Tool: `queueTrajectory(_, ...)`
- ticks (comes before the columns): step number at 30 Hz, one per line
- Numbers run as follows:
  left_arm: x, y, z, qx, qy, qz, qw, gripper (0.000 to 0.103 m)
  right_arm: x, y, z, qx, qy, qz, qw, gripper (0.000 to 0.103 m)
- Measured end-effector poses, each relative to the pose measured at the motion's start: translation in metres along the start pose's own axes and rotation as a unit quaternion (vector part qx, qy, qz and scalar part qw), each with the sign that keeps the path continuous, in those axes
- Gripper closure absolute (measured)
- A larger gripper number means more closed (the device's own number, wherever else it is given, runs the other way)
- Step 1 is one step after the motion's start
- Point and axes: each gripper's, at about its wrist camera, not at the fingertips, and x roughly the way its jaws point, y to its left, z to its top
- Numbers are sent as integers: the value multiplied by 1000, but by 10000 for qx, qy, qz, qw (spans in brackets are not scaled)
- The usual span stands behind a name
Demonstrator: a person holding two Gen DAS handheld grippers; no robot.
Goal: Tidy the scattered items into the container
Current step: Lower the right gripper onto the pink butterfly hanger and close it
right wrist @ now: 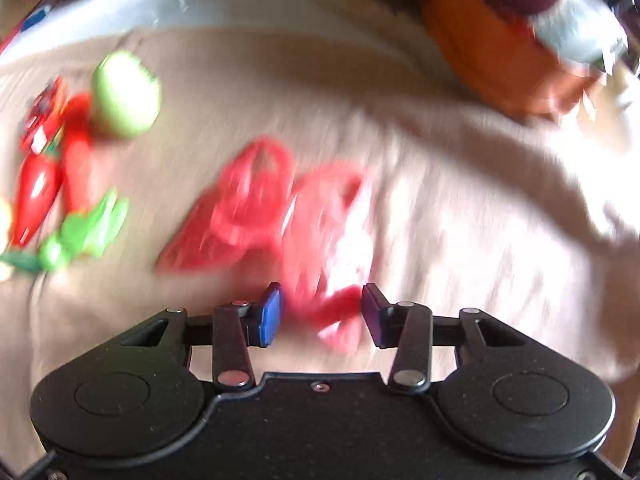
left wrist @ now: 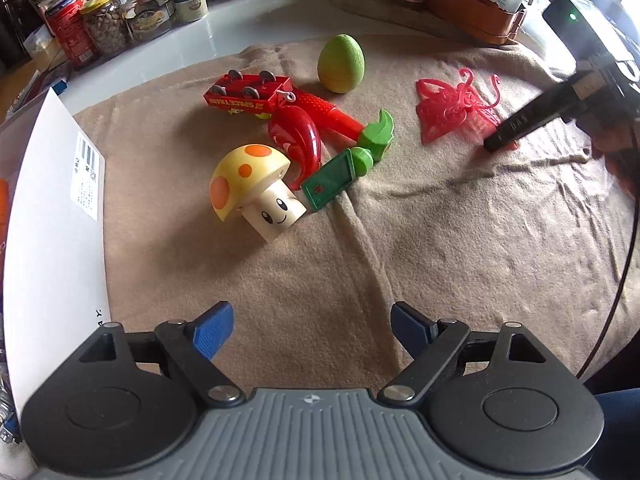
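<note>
Toys lie on a beige cloth [left wrist: 400, 240]: a yellow mushroom [left wrist: 252, 190], a red train car [left wrist: 246, 94], a green egg [left wrist: 341, 64], a red chili toy [left wrist: 300, 140], a red-and-green carrot-like toy [left wrist: 344, 120], a green paddle [left wrist: 332, 178] and a red translucent butterfly piece [left wrist: 452, 106]. My left gripper [left wrist: 312, 330] is open and empty, near of the mushroom. My right gripper [right wrist: 322, 314] is open, its blue pads either side of the near end of the red butterfly piece [right wrist: 280, 208]; that view is blurred. The white container [left wrist: 52, 208] stands at the left.
Jars and cans [left wrist: 120, 16] stand on the white table beyond the cloth at the back left. An orange tray [left wrist: 472, 12] with bottles sits at the back right. A black cable [left wrist: 624, 272] hangs at the right.
</note>
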Motion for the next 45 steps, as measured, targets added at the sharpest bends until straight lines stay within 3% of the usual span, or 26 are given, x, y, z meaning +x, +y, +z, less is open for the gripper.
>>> queueTrajectory(3, -2, -1, 0, 20, -22, -9, 10000, 17, -10, 6, -17, 25, 60, 46, 10000, 57)
queueTrajectory(5, -2, -1, 1, 3, -36, -23, 10000, 17, -21, 1, -21, 401, -223, 331, 9984, 56)
queueTrajectory(8, -2, 0, 1, -29, -43, -29, 10000, 17, -35, -15, -18, 1369, -736, 970, 9831, 51)
queueTrajectory(11, -1, -1, 1, 4, -35, -28, 10000, 17, -31, -35, -4, 2112, -920, 1094, 9669, 50)
queueTrajectory(18, -4, 2, 0, -20, -59, -36, 10000, 17, -14, -30, 7, 2190, -1006, 717, 9679, 49)
queueTrajectory(22, -10, 4, 1, -63, -125, -60, 9999, 17, -16, -23, 4, 2325, -1225, 573, 9631, 30)
queueTrajectory(26, -15, 6, 4, -108, -190, -80, 9997, 17, -28, -7, 7, 2120, -1523, 332, 9648, 30)
queueTrajectory(30, -17, 7, 4, -130, -196, -98, 9997, 17, -23, 4, 21, 2094, -1452, 177, 9668, 28)
queueTrajectory(33, -16, 8, 2, -116, -165, -95, 9998, 17, -8, 11, 33, 2232, -1260, 218, 9664, 31)
queueTrajectory(35, -16, 9, 2, -120, -160, -85, 9998, 17, -2, 16, 36, 2202, -1226, 95, 9677, 53)
queueTrajectory(45, -17, 22, 7, -362, -233, -78, 9990, 17, -24, 9, 9, 1794, -1082, 99, 9778, 54)
